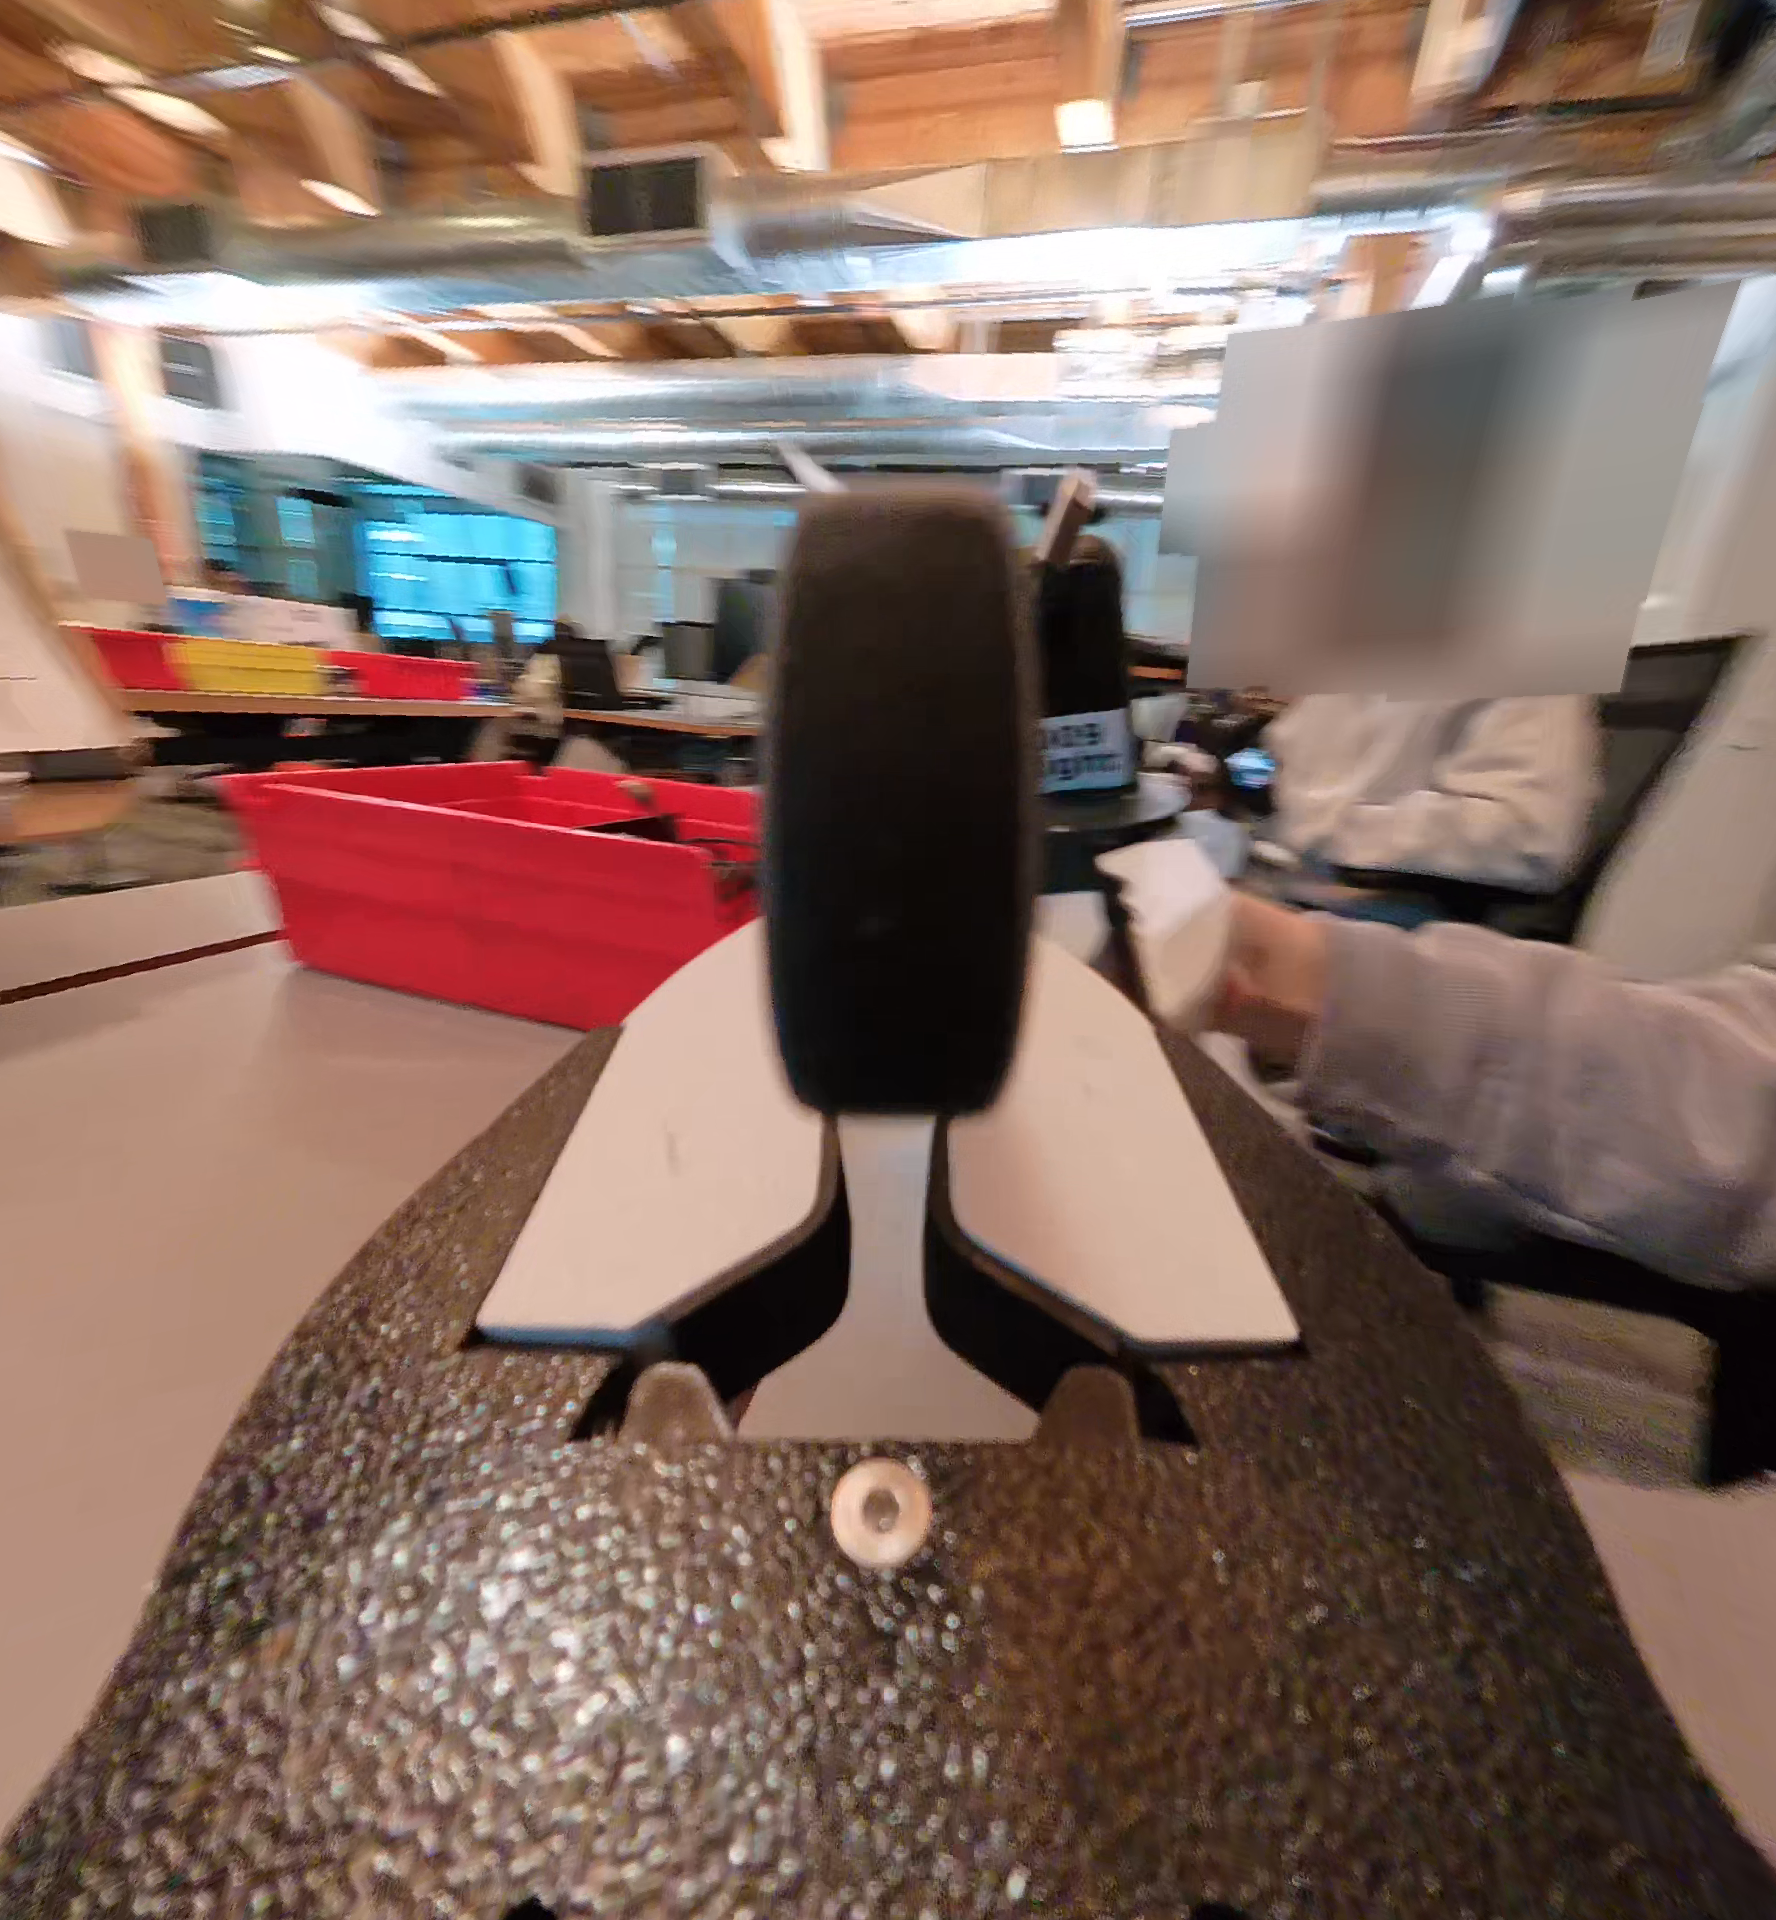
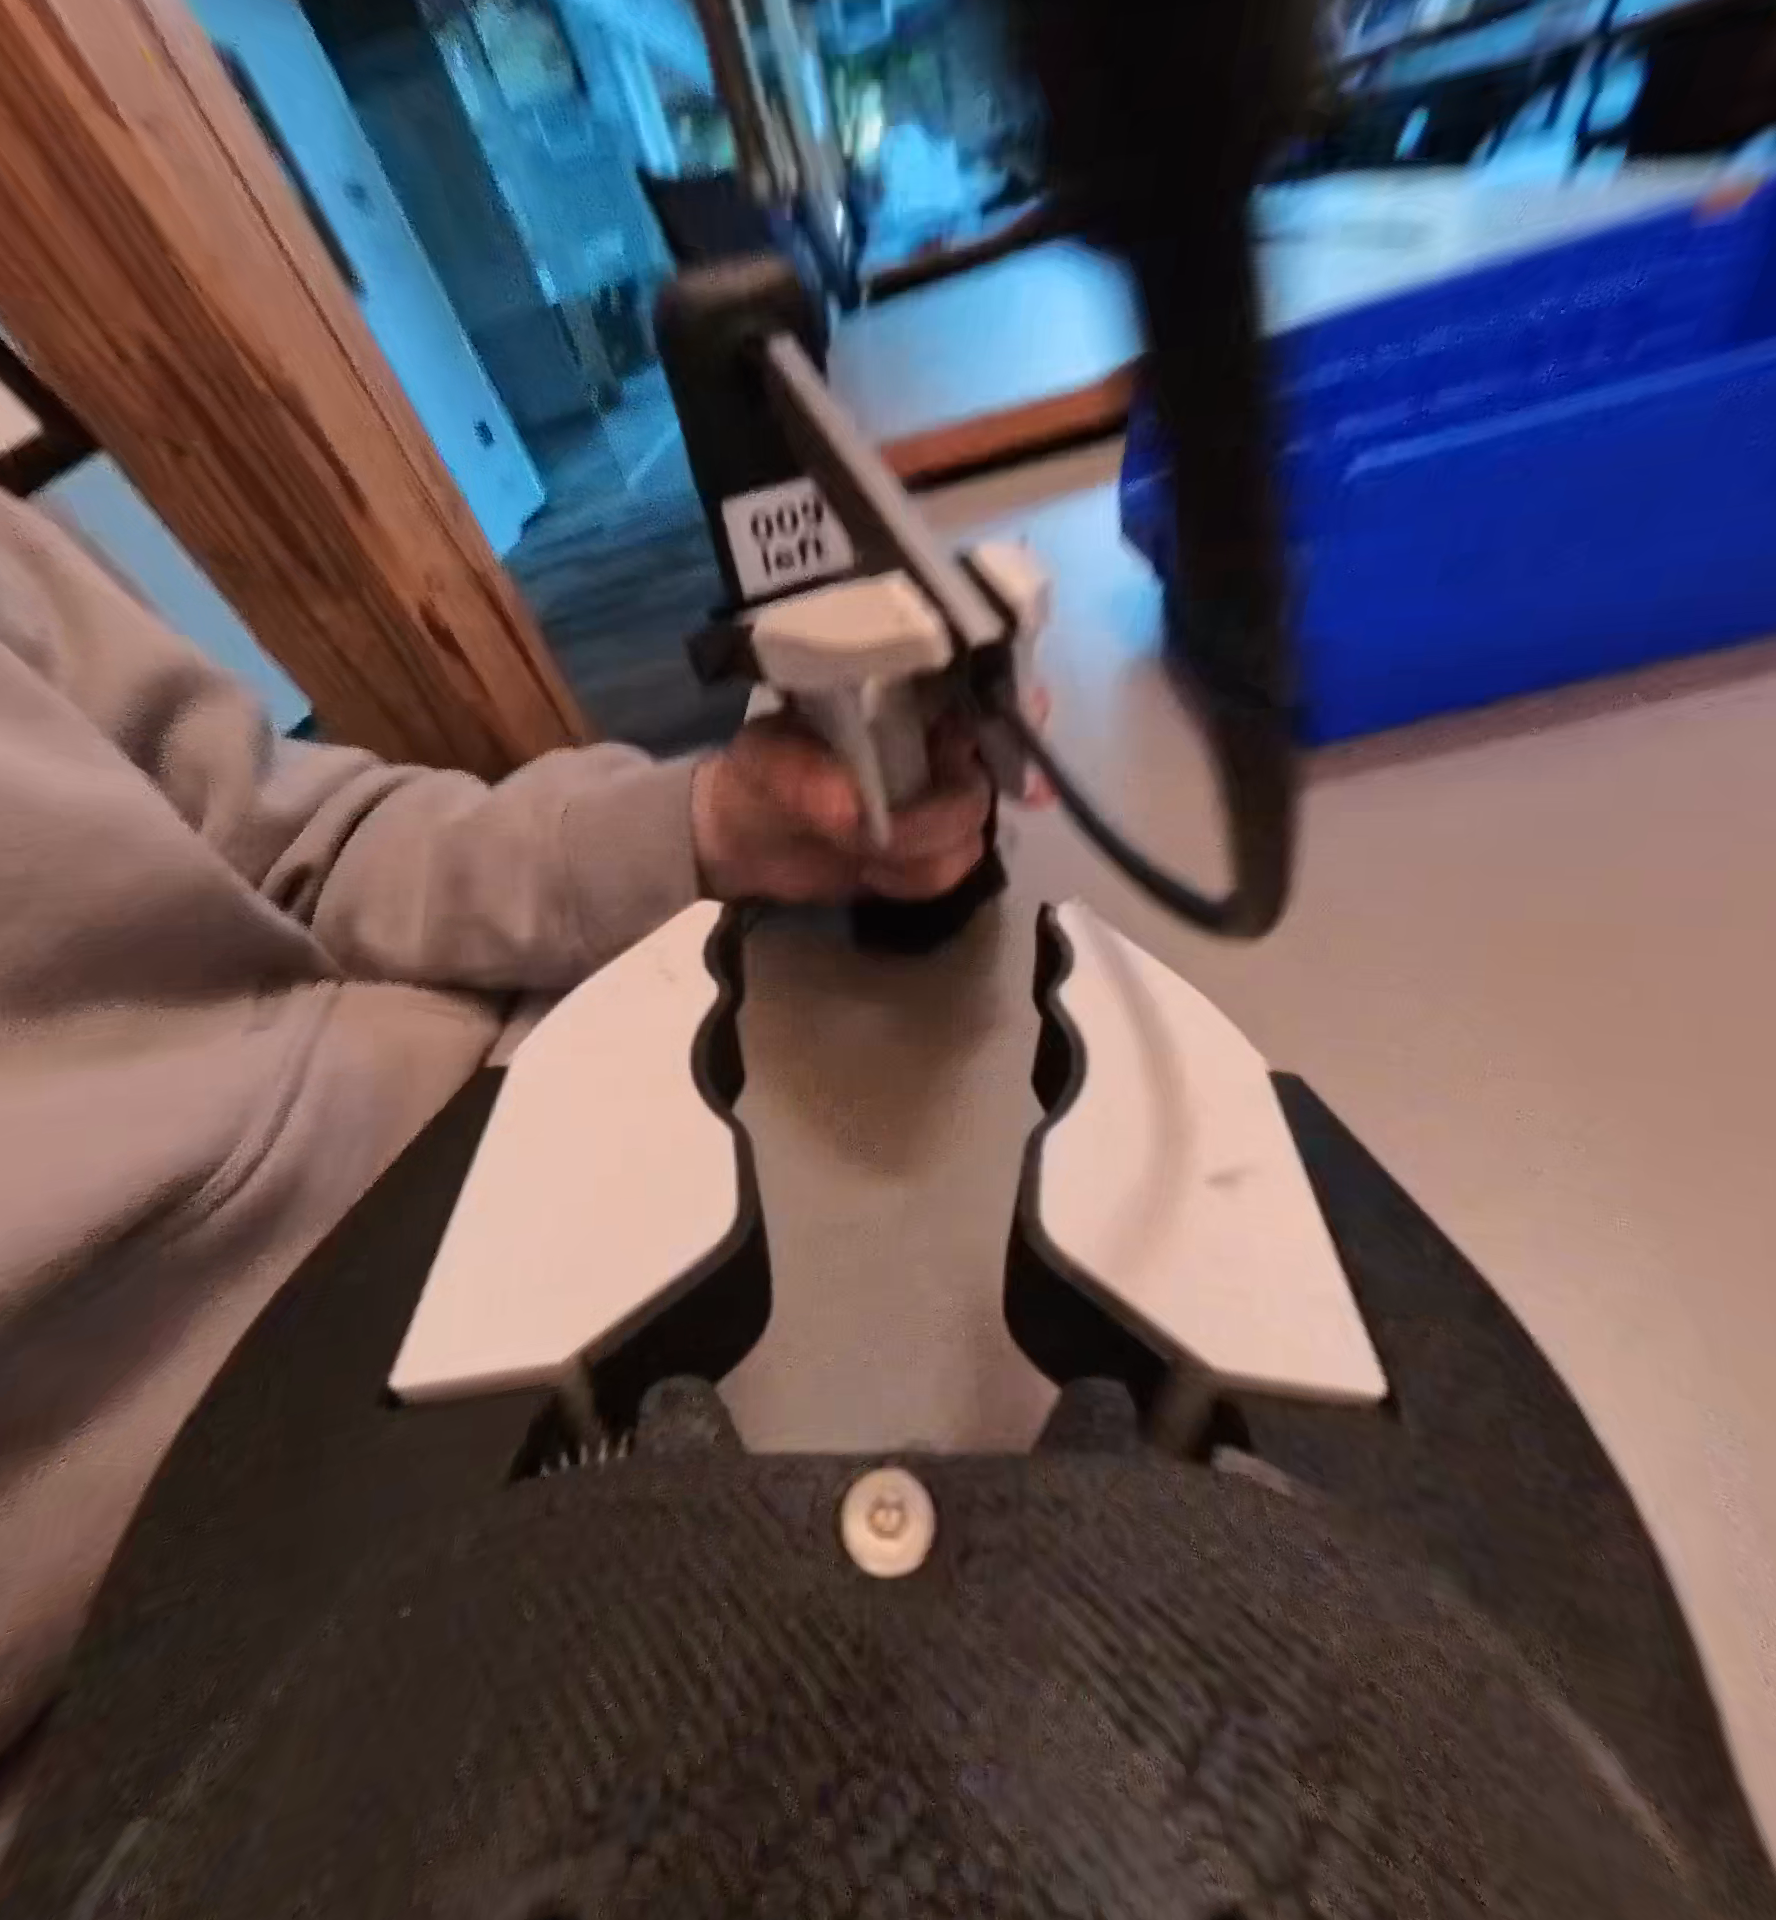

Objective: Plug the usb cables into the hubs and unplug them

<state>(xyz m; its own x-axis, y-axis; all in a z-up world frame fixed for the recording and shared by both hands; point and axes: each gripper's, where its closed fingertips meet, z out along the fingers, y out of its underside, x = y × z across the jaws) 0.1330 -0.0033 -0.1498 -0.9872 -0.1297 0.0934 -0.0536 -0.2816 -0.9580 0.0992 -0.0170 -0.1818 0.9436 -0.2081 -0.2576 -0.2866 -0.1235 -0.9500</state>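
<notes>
In the left wrist view my left gripper (image 1: 894, 935) is closed narrowly on a black oblong hub (image 1: 894, 810). The hub stands upright at the fingertips and hides them. The right wrist view shows the same gripper (image 2: 1009, 613) in a person's hand, with the blurred black hub (image 2: 1206, 436) beside it. A black cable (image 2: 1123, 862) loops from the gripper to the hub's lower end. My right gripper (image 2: 889, 925) is open and empty above the grey table (image 2: 1486, 1039), just short of the hand holding the left gripper. The picture is smeared by motion.
A red bin (image 1: 489, 883) stands on the table (image 1: 188, 1195) ahead and left of the left gripper. A blue bin (image 2: 1590, 468) stands at the table's far right. A wooden post (image 2: 240, 364) rises at the left. A grey sleeve (image 1: 1590, 1091) crosses on the right, and a person (image 1: 1435, 790) sits behind.
</notes>
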